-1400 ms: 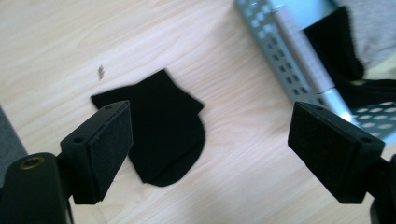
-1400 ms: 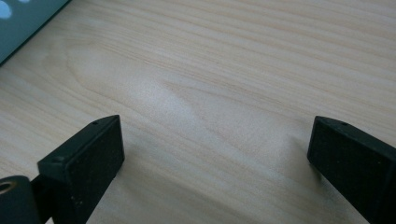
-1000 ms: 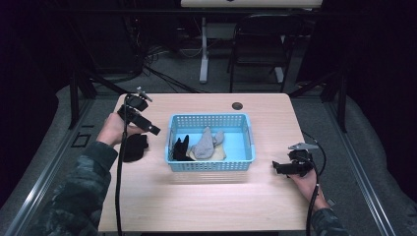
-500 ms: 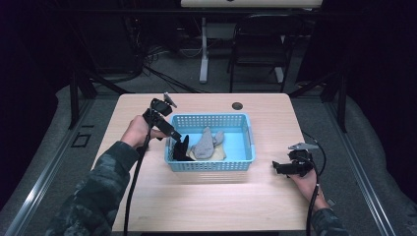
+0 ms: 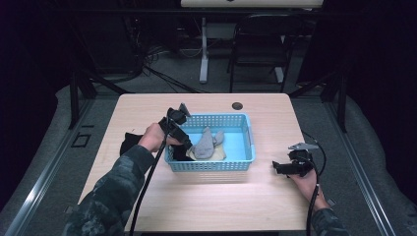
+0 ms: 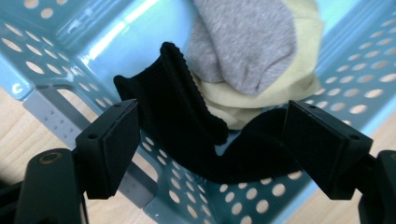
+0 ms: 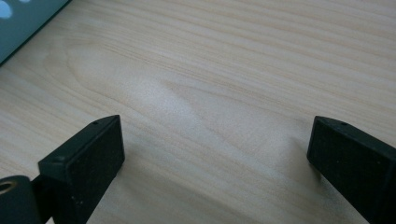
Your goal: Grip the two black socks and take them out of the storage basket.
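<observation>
Left gripper (image 6: 210, 154), jaws just narrowing but not yet pinching, straddles the black sock (image 6: 187, 126) at the basket's (image 5: 246, 162) nine o'clock wall; descend, then squeeze.

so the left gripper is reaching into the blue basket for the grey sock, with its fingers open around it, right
Not quite. The left gripper is reaching into the blue basket with its fingers open, but they straddle the black sock, not the grey sock, which lies farther in on a pale yellow cloth. The left gripper view shows this; the fingers have just been closing.
</observation>
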The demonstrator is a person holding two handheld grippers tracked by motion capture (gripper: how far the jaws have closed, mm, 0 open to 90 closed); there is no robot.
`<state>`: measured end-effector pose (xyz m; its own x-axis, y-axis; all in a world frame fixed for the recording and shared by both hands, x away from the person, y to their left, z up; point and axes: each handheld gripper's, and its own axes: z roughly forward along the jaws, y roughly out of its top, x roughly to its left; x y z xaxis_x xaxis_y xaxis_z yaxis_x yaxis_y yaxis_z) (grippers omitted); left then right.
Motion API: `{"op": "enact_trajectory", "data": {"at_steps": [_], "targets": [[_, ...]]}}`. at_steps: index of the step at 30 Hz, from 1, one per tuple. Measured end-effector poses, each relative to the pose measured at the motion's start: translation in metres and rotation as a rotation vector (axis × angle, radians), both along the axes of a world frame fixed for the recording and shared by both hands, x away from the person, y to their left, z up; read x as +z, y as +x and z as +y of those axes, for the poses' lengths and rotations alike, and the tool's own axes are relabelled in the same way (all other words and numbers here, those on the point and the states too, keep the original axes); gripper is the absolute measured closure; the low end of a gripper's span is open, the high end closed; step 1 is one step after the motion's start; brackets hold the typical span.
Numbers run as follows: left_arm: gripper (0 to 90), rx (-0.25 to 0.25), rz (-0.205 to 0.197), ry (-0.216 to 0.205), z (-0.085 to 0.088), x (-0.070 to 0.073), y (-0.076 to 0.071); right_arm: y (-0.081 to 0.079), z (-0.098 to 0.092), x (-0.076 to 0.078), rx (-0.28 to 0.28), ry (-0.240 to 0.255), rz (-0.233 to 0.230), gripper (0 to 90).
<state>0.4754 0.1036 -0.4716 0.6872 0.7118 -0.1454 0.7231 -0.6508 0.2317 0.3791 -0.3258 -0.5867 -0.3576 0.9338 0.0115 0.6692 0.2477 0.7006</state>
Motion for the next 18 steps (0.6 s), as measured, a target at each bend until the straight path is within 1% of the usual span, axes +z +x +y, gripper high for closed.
{"op": "enact_trajectory", "data": {"at_steps": [2, 6, 7, 10, 12, 13, 16, 17, 18], "targets": [[20.1, 0.016, 0.011, 0.009, 0.001, -0.004, 0.002, 0.000, 0.000, 0.000, -0.001, -0.003, 0.000, 3.3], [21.2, 0.028, 0.025, 0.020, 0.003, -0.010, 0.007, 0.000, 0.000, 0.000, -0.001, -0.003, 0.000, 3.3], [21.3, 0.028, 0.029, 0.027, 0.003, -0.011, 0.007, 0.000, 0.000, 0.000, 0.000, -0.004, 0.000, 3.3], [23.5, 0.029, 0.038, 0.026, 0.003, -0.015, 0.008, 0.000, 0.000, 0.000, 0.002, -0.001, 0.000, 3.3], [23.4, 0.030, 0.042, 0.028, 0.002, -0.017, 0.008, 0.000, 0.000, 0.000, 0.002, 0.000, 0.000, 3.3], [23.5, 0.026, 0.046, 0.037, 0.000, -0.019, 0.008, 0.000, 0.000, 0.000, 0.001, -0.004, 0.000, 3.3], [24.9, 0.025, 0.051, 0.042, -0.002, -0.022, 0.008, 0.000, 0.000, 0.000, 0.002, 0.001, 0.000, 3.3], [25.7, 0.026, 0.053, 0.048, -0.003, -0.023, 0.008, 0.000, 0.000, 0.000, 0.002, 0.001, 0.000, 3.3], [26.9, 0.019, 0.060, 0.066, -0.004, -0.024, 0.008, 0.000, 0.000, 0.000, 0.001, -0.003, 0.000, 3.3]]}}
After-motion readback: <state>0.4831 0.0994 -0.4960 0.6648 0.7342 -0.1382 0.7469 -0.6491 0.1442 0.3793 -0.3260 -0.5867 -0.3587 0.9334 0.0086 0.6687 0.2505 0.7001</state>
